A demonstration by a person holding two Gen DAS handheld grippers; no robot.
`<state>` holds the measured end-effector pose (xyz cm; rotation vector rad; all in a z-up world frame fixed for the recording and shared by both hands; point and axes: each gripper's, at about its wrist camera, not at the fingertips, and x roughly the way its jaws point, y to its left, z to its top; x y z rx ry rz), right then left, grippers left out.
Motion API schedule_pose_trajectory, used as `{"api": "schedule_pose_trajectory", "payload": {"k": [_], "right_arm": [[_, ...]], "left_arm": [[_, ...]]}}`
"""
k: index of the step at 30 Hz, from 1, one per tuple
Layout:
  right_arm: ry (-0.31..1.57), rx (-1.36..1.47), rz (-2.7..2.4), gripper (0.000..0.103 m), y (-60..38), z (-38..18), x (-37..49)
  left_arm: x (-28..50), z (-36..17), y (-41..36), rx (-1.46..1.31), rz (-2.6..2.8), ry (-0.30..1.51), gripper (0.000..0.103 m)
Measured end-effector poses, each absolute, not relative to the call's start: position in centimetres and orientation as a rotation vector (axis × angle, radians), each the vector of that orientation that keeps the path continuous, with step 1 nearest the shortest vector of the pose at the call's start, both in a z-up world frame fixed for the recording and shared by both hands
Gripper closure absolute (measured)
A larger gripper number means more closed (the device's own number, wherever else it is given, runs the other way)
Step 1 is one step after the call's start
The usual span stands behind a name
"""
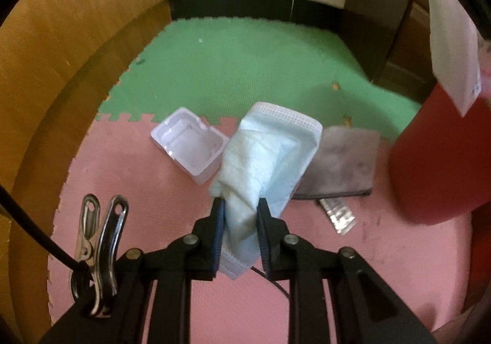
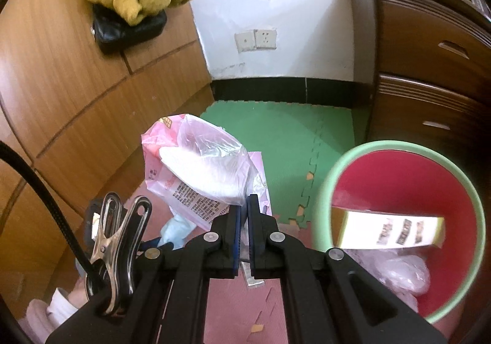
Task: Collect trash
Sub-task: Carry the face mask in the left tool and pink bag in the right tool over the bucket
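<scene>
In the left wrist view my left gripper (image 1: 241, 206) is shut on a crumpled light-blue face mask (image 1: 267, 154), held above the pink floor mat. Below it lie an empty white plastic tray (image 1: 188, 144), a grey cloth (image 1: 343, 164) and a silver foil blister pack (image 1: 337, 215). In the right wrist view my right gripper (image 2: 247, 201) is shut on a pink and clear plastic bag (image 2: 196, 166), lifted off the floor. To its right stands the red bin with a green rim (image 2: 399, 187), holding a white box (image 2: 389, 230) and pink plastic.
The red bin's side (image 1: 438, 160) fills the right of the left wrist view. Wooden cabinet fronts (image 2: 76, 92) stand on the left and a dark wooden drawer unit (image 2: 429, 68) on the right. Green mat (image 1: 245, 68) runs to the wall.
</scene>
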<state>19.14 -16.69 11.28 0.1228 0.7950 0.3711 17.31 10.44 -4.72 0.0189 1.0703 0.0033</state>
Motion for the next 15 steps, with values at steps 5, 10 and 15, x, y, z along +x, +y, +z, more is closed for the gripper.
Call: {"api": "schedule_pose_trajectory", "payload": {"k": [5,10,15], "right_arm": [[0.744,0.232,0.360,0.098,-19.7,12.7,17.3],[0.709,0.311,0.325,0.098,-22.4,13.1,15.5],[0.665,0.321,0.270,0.098,-25.1,13.7,14.3]], "left_arm": [[15.4,-1.2,8.5,0.032,-0.009,1.014,0.082],[13.9,2.3,5.8,0.002,-0.063,0.973,0.082],[13.1,6.1,2.7,-0.012,-0.103,0.921,0.082]]}}
